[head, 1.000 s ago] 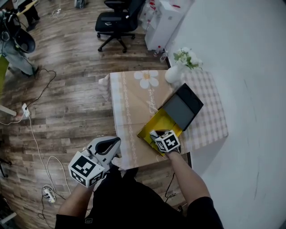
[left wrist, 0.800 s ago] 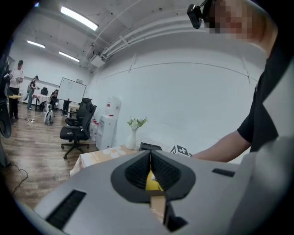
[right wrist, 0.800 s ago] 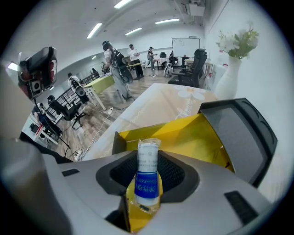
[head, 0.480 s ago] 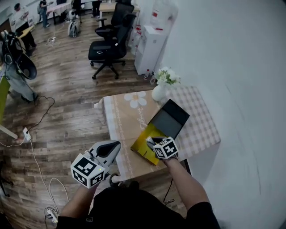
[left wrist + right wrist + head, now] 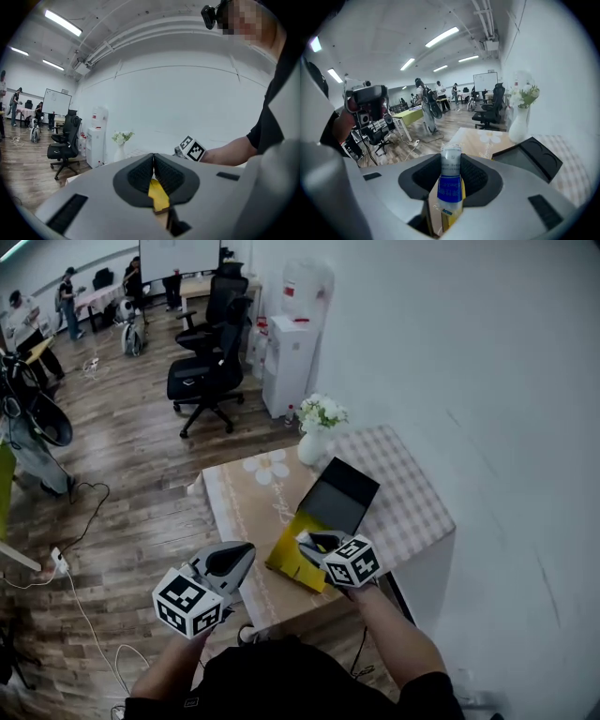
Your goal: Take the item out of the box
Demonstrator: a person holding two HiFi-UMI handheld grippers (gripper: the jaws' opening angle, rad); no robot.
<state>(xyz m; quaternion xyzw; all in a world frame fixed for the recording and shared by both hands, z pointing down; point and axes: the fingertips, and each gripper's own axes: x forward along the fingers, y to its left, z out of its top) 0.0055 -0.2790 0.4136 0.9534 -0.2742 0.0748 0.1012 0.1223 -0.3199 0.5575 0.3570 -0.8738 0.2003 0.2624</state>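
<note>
The small blue-labelled bottle (image 5: 451, 182) stands upright between the jaws of the right gripper (image 5: 313, 542), which clamps it above the open yellow box (image 5: 289, 557). Those jaws have just been closing slightly, with the bottle between them. The box's black lid (image 5: 341, 497) leans back, open. The box sits near the front edge of the bench (image 5: 246, 514), with a vase of flowers (image 5: 315, 439) at the far side. The left gripper (image 5: 240, 555) hangs beside the bench, clenched on nothing.
</note>
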